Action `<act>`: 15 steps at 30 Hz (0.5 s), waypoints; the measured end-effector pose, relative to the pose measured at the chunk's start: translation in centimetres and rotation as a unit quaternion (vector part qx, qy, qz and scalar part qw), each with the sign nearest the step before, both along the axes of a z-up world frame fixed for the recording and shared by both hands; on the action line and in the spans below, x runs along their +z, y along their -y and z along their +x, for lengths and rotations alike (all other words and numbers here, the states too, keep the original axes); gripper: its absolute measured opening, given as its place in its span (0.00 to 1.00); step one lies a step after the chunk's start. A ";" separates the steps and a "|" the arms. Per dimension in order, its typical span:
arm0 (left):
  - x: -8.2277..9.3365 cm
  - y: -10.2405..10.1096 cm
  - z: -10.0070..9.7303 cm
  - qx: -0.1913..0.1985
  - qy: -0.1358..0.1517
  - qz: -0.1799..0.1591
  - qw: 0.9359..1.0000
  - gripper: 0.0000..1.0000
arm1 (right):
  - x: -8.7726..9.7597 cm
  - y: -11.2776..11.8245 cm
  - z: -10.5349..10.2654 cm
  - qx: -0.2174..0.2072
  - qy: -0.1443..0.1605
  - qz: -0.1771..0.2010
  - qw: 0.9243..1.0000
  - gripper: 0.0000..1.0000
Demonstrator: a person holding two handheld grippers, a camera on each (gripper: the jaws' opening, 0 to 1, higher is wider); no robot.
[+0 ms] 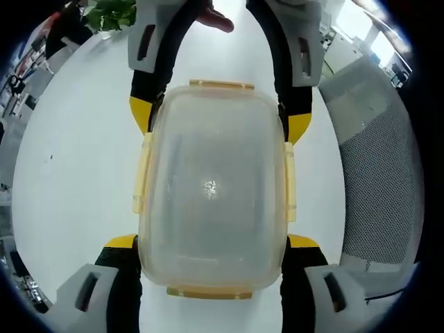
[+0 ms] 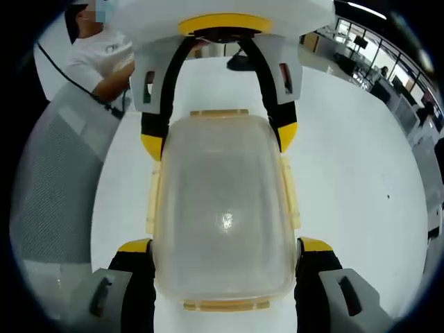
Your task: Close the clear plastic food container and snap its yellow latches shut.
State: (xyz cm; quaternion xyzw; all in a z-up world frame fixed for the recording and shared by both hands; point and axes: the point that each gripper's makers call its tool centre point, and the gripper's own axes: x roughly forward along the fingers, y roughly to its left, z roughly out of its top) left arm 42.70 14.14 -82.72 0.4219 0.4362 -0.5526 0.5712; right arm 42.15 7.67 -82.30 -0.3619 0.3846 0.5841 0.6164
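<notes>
The clear plastic container (image 1: 211,187) lies on the white table (image 1: 76,166) with its lid on. Yellow latches run along its long sides (image 1: 142,173) and short ends (image 1: 222,84); I cannot tell whether they are snapped down. My left gripper (image 1: 212,241) clasps the container's near end, its yellow-tipped jaws pressed against both sides. The right gripper (image 1: 219,121) reaches in from the top and clasps the far end. In the right gripper view the same container (image 2: 225,208) sits between my right gripper (image 2: 227,244) at the bottom and the left gripper (image 2: 218,139) at the top.
A grey mesh chair (image 1: 374,180) stands beside the table, also seen in the right gripper view as the chair (image 2: 55,187). A person in a white shirt (image 2: 104,59) is at the table's far side. A green plant (image 1: 111,14) sits beyond the table edge.
</notes>
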 end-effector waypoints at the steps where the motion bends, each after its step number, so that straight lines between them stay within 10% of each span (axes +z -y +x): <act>1: 0.0 0.0 0.1 0.000 0.000 0.000 1.000 0.83 | 0.0 0.0 0.1 0.000 0.000 0.001 1.000 0.83; 15: -0.1 0.0 1.0 0.000 0.002 0.004 1.000 0.84 | 0.0 0.0 1.0 -0.002 0.001 0.004 1.000 0.83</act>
